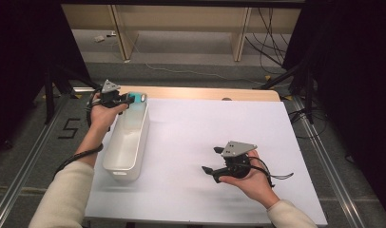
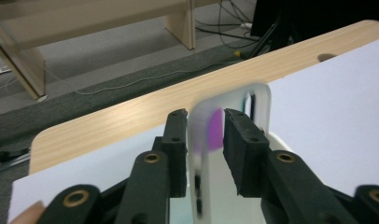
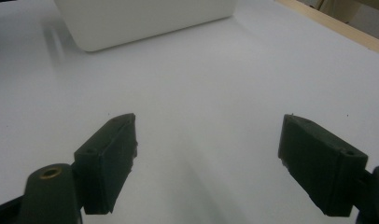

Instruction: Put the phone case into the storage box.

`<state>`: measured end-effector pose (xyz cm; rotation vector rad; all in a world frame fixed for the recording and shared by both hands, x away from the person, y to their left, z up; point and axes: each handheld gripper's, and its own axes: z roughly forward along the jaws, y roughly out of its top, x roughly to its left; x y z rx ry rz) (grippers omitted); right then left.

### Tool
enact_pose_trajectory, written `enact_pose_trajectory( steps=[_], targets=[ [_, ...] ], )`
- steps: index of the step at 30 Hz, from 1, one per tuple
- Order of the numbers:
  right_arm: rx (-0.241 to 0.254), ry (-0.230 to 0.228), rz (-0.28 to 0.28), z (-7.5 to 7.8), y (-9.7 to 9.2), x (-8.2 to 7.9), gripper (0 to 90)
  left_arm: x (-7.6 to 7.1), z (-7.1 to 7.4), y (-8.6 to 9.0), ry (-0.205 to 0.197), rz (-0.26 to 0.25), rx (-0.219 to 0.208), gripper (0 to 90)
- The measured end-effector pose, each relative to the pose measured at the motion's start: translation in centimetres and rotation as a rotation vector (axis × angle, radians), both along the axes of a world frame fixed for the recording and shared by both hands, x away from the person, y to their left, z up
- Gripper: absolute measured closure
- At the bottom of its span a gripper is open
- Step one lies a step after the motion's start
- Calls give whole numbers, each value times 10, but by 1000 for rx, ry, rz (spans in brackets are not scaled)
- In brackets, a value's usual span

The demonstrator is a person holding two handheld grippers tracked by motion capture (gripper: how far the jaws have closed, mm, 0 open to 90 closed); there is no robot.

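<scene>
Evidently the step in hand is the handling of the white plastic bin (image 1: 127,142) by its far end wall: the left gripper (image 1: 130,99) sits at the bin's far rim, near the wooden table edge (image 1: 205,93), with the translucent rim wall (image 2: 234,100) standing upright between its two black jaws. In the left gripper view the jaws straddle that wall narrowly, one pad on each side; a thin gap shows at each pad, so the grip looks loose or just let go, not pressed tight. A purple-pink glow (image 2: 215,130) shows through the wall just beside the right-hand pad; what it is cannot be told.

The bin lies lengthwise along the left side of the white sheet (image 1: 219,142), its near end toward the person, its far end under the left gripper.

The right gripper (image 1: 210,159) rests level in the open palm, well apart from the bin, its jaws spread wide over bare sheet, holding nothing; the bin's near end (image 3: 145,21) shows ahead of it.

Judging from this, the next move calls either for backing the left jaws straight off the wall without dragging it, or for closing firmly before any pull.
</scene>
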<state>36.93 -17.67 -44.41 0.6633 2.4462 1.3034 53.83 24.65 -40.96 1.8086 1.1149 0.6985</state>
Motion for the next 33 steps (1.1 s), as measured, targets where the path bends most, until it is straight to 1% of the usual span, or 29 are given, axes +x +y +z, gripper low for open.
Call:
enact_pose_trajectory(
  steps=[2, 3, 6, 7, 8, 9, 12, 16, 18, 21, 24, 25, 27, 29, 30, 33],
  targets=[
    [0, -4, -1, 0, 0, 0, 206, 0, 1, 0, 4, 15, 11, 646],
    [5, -4, 0, 0, 0, 0, 206, 0, 1, 0, -4, 19, 10, 630],
    [6, -5, 0, 0, 0, 0, 206, -1, 4, 0, 5, 39, 31, 553],
    [1, -1, 3, 0, 0, 0, 206, -1, 5, 0, 4, 47, 30, 534],
    [1, -2, 3, 0, 0, 0, 206, -2, 5, 0, 12, 54, 19, 515],
    [0, -5, -1, 1, 0, 0, 206, -2, 6, 1, 13, 62, 21, 499],
    [1, -1, 0, 1, 0, 0, 206, -4, 9, 3, 6, 69, 17, 487],
    [0, -5, -1, 1, 0, 0, 206, -5, 10, 7, 11, 82, 21, 479],
    [0, -6, -1, 1, 0, 0, 206, -6, 9, 8, 12, 84, 19, 488],
    [-1, -1, 0, 1, 0, 0, 206, -8, 9, 9, 3, 88, 7, 530],
    [0, -1, 1, 1, -1, 0, 206, -9, 9, 11, 3, 85, -23, 551],
    [0, -1, 0, 1, -1, 0, 206, -9, 9, 11, 6, 84, -26, 556],
    [-1, 0, 0, 1, 0, 0, 206, -9, 10, 12, 9, 84, -18, 572],
    [-1, -1, 1, 1, 0, 0, 206, -8, 10, 12, 8, 85, -24, 591],
    [1, 6, -1, 2, 0, -1, 206, -8, 11, 12, 7, 85, -21, 605],
    [1, -1, 1, 0, 0, 0, 206, -7, 11, 10, 20, 92, -16, 712]
  ],
)
